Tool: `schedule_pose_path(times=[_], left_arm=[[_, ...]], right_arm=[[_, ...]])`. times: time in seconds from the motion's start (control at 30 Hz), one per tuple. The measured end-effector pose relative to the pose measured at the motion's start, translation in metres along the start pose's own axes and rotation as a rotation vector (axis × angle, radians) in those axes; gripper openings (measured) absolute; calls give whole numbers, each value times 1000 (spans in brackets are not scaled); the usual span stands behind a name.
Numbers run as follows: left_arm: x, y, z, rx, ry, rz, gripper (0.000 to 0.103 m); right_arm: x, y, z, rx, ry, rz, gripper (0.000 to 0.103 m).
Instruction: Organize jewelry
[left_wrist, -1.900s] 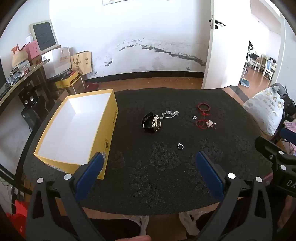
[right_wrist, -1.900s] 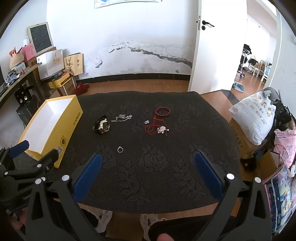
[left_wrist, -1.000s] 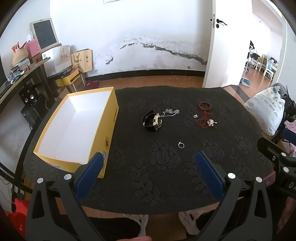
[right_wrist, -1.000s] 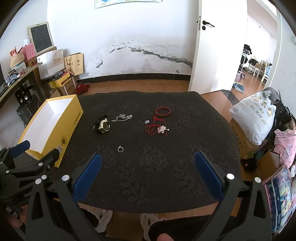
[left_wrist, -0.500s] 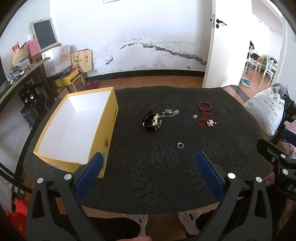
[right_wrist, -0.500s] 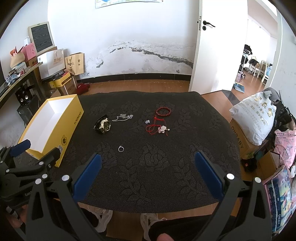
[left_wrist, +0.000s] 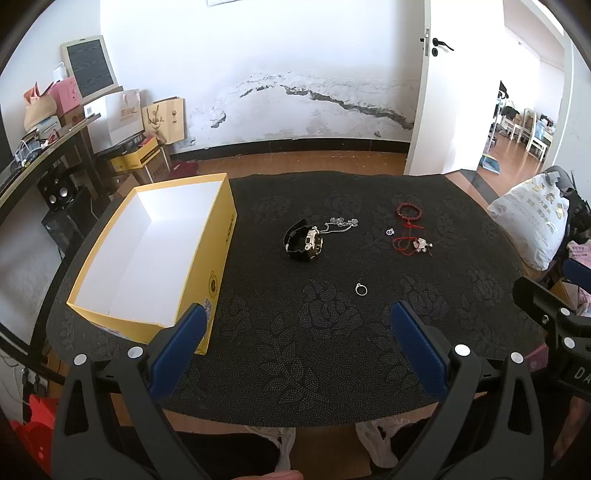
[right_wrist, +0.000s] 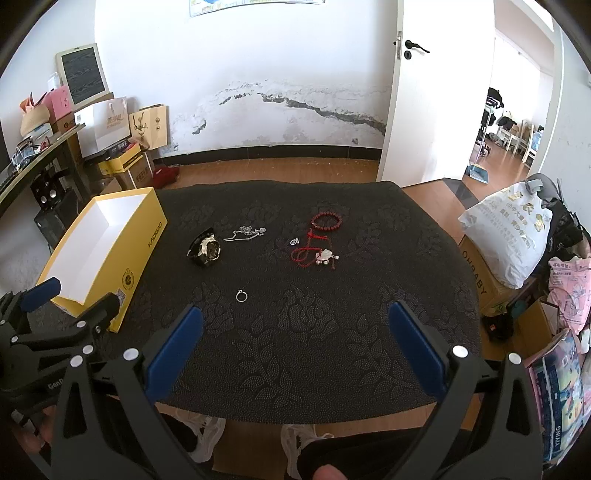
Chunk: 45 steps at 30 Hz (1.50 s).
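Both tools released: left gripper (left_wrist: 295, 325) & right gripper (right_wrist: 293, 325) w/ jaws spread wide, holding nothing, hovering at near edge of black floral-embossed table cloth (left_wrist: 314, 369). Open yellow cardboard box w/ white inside (left_wrist: 147, 251) sits far left. Black-strap wristwatch (left_wrist: 304, 242) mid-table, thin silver chain necklace (left_wrist: 341, 224) just beside it, far-right. Small silver ring (left_wrist: 361, 289) alone, nearer. Right: red bead bracelet (left_wrist: 409, 211), red cord w/ charms (left_wrist: 412, 245), tiny silver pendant (left_wrist: 390, 231). Nothing blocks the pieces.
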<state>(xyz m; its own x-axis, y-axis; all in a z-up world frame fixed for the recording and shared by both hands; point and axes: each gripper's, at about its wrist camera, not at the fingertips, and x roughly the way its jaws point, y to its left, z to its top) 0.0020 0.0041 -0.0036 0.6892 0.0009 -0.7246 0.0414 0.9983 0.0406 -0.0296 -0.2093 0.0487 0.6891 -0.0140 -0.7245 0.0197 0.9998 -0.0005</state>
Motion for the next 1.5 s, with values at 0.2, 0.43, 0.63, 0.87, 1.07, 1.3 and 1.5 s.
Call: schedule_pose_path(times=[0.2, 0.43, 0.63, 0.87, 1.07, 1.3, 1.5], left_arm=[[0, 2, 0, -6, 4, 7, 97], [1, 5, 1, -10, 4, 13, 97], [1, 7, 1, -12, 5, 16, 97], [1, 9, -1, -14, 7, 19, 97], [1, 8, -1, -7, 5, 12, 97], [2, -2, 1, 7, 7, 4, 97], [2, -7, 0, 16, 8, 0, 97]], right_arm=[[0, 1, 0, -5, -2, 5, 97], [1, 5, 0, -14, 0, 10, 97], [3, 6, 1, -16, -1, 14, 97], [5, 8, 1, -22, 0, 14, 97], [4, 6, 0, -15, 1, 9, 97], [3, 1, -3, -2, 4, -2, 97], [0, -4, -4, 6, 0, -5, 97]])
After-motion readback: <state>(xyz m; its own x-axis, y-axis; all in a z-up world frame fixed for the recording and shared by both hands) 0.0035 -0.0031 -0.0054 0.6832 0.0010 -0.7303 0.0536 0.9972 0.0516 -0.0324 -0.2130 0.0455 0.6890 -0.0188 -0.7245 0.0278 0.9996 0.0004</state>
